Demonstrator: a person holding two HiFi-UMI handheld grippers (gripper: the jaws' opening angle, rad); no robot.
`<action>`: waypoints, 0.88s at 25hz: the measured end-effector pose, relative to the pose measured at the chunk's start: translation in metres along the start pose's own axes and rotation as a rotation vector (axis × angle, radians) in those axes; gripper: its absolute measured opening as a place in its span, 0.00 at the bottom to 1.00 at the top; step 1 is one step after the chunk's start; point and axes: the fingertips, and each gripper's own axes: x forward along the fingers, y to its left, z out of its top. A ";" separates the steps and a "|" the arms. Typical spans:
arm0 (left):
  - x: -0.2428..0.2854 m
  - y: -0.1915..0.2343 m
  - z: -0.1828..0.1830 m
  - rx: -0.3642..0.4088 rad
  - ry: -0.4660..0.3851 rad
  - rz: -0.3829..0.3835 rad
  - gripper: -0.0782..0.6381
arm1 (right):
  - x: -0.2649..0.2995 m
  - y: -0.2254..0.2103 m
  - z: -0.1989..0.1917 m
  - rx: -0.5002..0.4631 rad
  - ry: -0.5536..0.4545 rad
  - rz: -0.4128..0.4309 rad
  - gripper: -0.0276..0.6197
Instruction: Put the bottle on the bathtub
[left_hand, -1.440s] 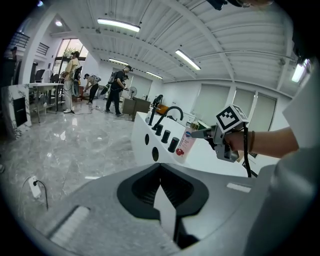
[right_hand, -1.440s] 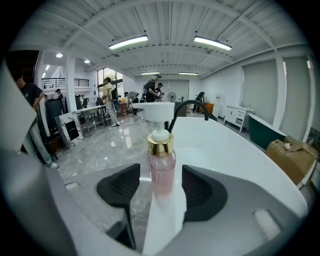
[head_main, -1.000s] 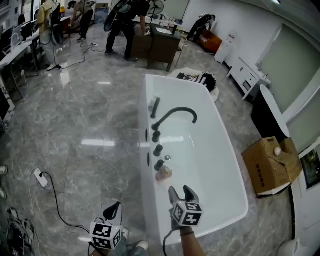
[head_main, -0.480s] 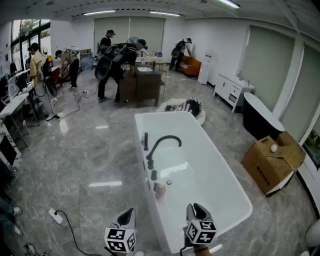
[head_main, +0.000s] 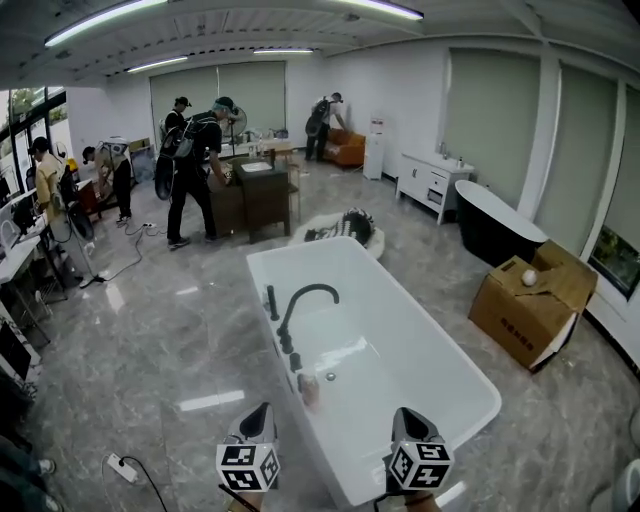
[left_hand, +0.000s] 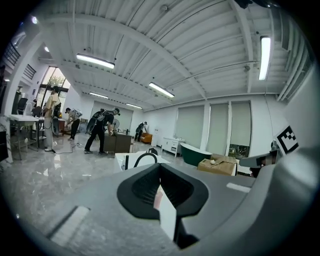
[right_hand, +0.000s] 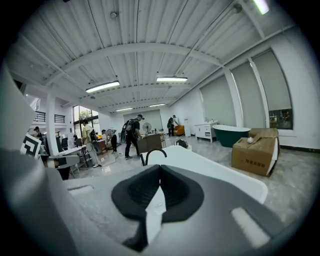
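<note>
Nearest the camera, the left gripper (head_main: 262, 418) and the right gripper (head_main: 410, 420) are held side by side at the foot of the bathtub (head_main: 400, 350), both pointing roughly level along its length. In the left gripper view the fingers (left_hand: 145, 187) are seen pressed together with nothing gripped. The right gripper's fingers have just been closing and are now shut, and nothing is seen between them.

Just beyond the grippers, the bottle (head_main: 308, 388) is seen standing upright on the bathtub's near-left rim, in line with the knobs of the black tap (head_main: 300, 298) and apart from both grippers. The placing is therefore judged done, and only a clean retreat is left.

That retreat is best made with both grippers kept above the rim and drawn straight away from it, so that the bottle is not brushed. The rim is narrow and glossy, so a light knock could probably send the bottle into the bathtub or onto the floor (head_main: 150, 330).

Farther off, a cardboard box (head_main: 530, 310) is seen to the right, and a person (head_main: 195, 160) is bent over a cabinet (head_main: 262, 195) at the back.
</note>
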 end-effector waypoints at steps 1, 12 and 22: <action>0.002 0.000 0.003 0.006 -0.005 -0.004 0.12 | -0.001 -0.005 0.001 0.005 -0.003 -0.012 0.05; 0.014 0.002 0.004 0.013 -0.005 -0.030 0.12 | -0.003 -0.014 0.001 0.006 0.001 -0.083 0.05; 0.014 0.013 0.002 0.006 0.015 -0.038 0.12 | -0.002 -0.007 -0.001 0.012 0.020 -0.108 0.05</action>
